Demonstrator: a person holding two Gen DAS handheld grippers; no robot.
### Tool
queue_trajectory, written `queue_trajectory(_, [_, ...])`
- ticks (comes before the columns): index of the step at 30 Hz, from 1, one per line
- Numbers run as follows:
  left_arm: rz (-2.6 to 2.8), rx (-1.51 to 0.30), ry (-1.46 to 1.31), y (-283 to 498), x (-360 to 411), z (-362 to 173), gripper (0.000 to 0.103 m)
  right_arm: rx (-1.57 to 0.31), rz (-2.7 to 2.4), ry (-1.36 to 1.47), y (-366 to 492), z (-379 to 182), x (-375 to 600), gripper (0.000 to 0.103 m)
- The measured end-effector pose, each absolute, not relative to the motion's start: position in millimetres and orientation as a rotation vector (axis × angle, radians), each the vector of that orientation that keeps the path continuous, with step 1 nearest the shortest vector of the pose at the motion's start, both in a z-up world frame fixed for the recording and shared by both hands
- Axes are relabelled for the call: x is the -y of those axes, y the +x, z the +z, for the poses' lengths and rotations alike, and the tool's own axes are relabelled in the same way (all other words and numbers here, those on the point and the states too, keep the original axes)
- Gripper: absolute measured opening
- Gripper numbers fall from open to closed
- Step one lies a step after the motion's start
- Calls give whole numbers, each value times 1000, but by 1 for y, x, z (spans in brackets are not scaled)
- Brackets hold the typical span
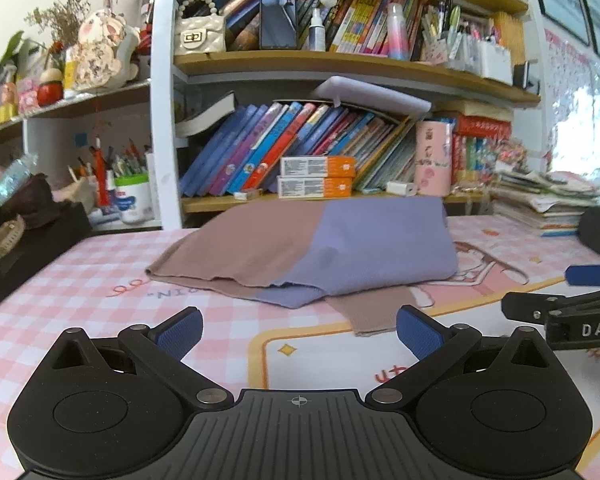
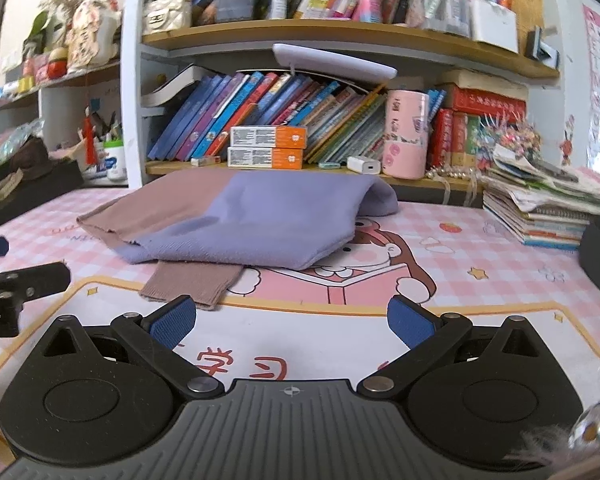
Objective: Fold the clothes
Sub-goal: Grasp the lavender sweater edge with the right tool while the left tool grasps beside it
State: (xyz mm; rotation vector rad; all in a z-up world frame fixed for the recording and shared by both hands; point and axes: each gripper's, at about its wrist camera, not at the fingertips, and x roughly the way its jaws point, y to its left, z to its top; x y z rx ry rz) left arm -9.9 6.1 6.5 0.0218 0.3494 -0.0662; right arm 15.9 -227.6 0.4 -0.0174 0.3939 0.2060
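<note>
Centrally on the pink-and-white checked desk mat [image 1: 80,280] lies the folded two-tone knit garment, brown on one half and lilac on the other [image 1: 308,248], its rear edge close against the lowest wooden bookshelf board [image 1: 220,202]. One brown ribbed sleeve end [image 2: 192,280] protrudes from beneath the front edge toward the cameras, lying flat on the mat.

Left gripper [image 1: 298,334]: blue-padded fingers spread wide apart, holding nothing, hovering above the mat short of the garment's front edge. Right gripper [image 2: 292,322]: fingers likewise spread apart and empty, just short of the sleeve end. The two grippers sit side by side; each shows at the margin of the other's view.

Open mat surface lies between the grippers and the garment. A stack of magazines and notebooks [image 2: 540,216] bounds the right side; a black box [image 1: 28,244] bounds the left.

Legible markings: "DAS" in white on the right gripper's body in the left wrist view; red Chinese characters "学习" [image 2: 240,364] printed on the mat; mat lettering near the garment seen upside down, reading partly "NIN". Two orange-and-white cartons [image 2: 266,148] are stacked on the shelf behind; their print is too small to read.
</note>
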Motion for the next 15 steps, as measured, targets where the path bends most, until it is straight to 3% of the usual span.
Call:
queue_trajectory(9, [-272,-385,102,11,-3,8,100,-484,302,109,42,1,242,101])
queue_trajectory(15, [-307,-358,231,50,11,21,99,-525,316,268,115,11,261,100])
